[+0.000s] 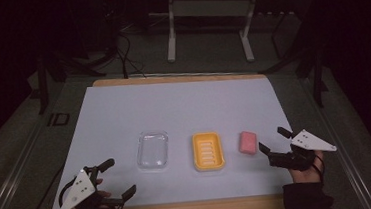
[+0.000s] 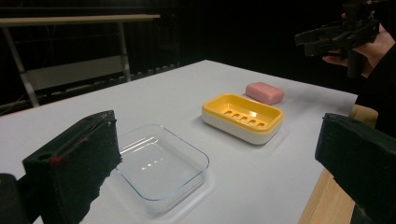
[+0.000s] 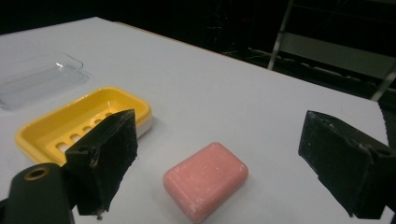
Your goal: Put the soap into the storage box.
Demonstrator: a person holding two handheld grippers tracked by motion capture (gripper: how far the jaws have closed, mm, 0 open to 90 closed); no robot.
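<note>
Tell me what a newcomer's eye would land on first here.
Most likely the yellow soap dish, bright at the middle of the white sheet. Just to its right lies the pink soap bar, with the open right gripper aimed at it. A clear lid lies left of the dish.

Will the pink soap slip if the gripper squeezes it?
Maybe a little. The soap looks dry, smooth and rounded at the edges, so it might slide. It lies flat, so it likely won't roll. The open right gripper looks wide enough.
</note>
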